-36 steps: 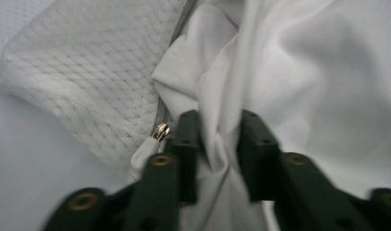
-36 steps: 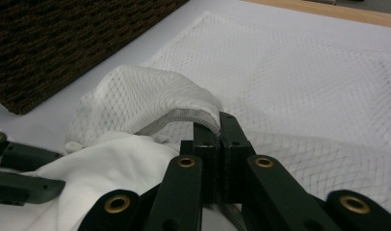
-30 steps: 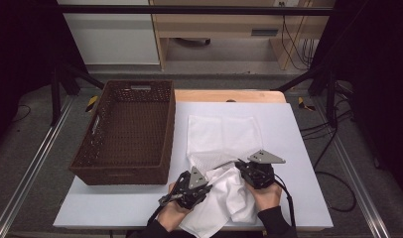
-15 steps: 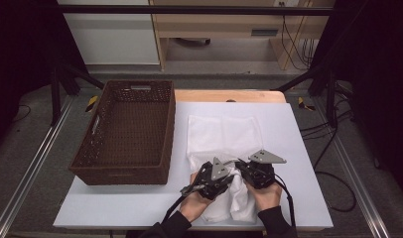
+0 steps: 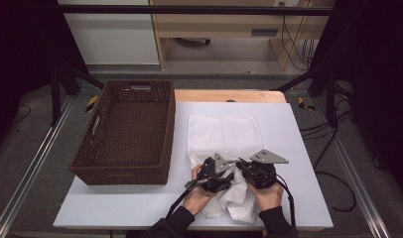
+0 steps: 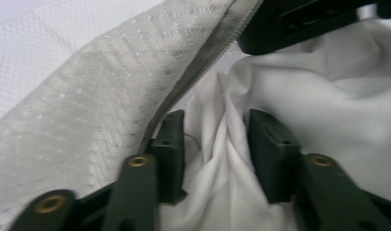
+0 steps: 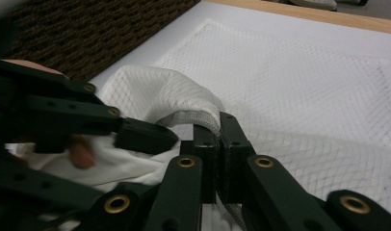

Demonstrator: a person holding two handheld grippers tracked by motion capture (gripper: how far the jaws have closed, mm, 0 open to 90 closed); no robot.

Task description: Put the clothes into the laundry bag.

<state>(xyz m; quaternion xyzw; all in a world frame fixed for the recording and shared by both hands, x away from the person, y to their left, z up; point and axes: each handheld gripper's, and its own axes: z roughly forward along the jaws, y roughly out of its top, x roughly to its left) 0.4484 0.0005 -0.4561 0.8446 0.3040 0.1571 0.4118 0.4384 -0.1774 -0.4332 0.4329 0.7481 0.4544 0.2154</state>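
Stuffing a white garment into a mesh laundry bag at the lower centre of the high view.

The right hand-held gripper (image 7: 217, 139) was clamped on the zippered rim of the mesh laundry bag (image 5: 224, 134), holding its mouth up; the bag's long axis ran away up the bench (image 5: 299, 148). The left hand-held gripper (image 6: 215, 149), jaws apart around a fold of the white garment (image 6: 328, 110), sat just left of that mouth. Since half a second earlier, it had moved right, closer to the right one. The wicker basket (image 5: 125, 129) stood at left.
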